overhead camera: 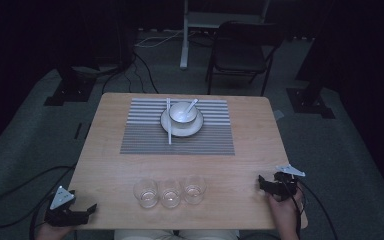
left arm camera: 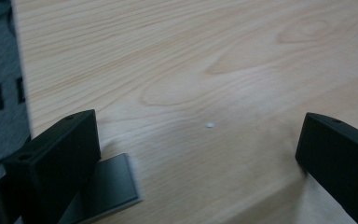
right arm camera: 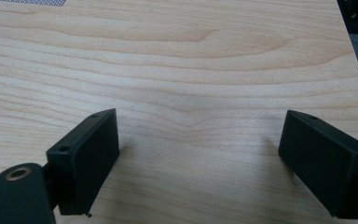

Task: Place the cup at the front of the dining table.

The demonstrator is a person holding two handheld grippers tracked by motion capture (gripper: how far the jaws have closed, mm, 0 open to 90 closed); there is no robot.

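Heads up before you move: those three glasses (overhead camera: pixel 170 192) are packed in a tight row at the near edge of the counter (overhead camera: pixel 105 150), right between your hands. They look like they're touching or nearly so, and that's the main risk here. Go at the left one from the side with your left gripper (overhead camera: pixel 82 212) and the outer finger has room, but the inner one has to slip in next to the middle glass. Come in sloppy and you'll shove the whole row sideways or tip one. Clear glass is also slick and hard to judge for depth in this dim light, so a pinch on the rim alone could let it slide out.

Right now both pairs of fingers stand wide apart with nothing between them. In the left gripper view it's just bare wood grain between your fingers (left arm camera: pixel 58 158), with the counter's left edge close by. Your right gripper (overhead camera: pixel 266 184) sits near the right end of the near edge, aimed left toward the row, and the right gripper view shows only plain wood ahead.

So the glasses sit between the two grippers, well apart from either, a bit nearer the right one I'd say. The bowl (overhead camera: pixel 182 112) with its spoon (overhead camera: pixel 192 104) on the saucer (overhead camera: pixel 180 129), plus the chopsticks (overhead camera: pixel 169 122), sit on the striped mat (overhead camera: pixel 145 135) at the far side, safely away from all this.
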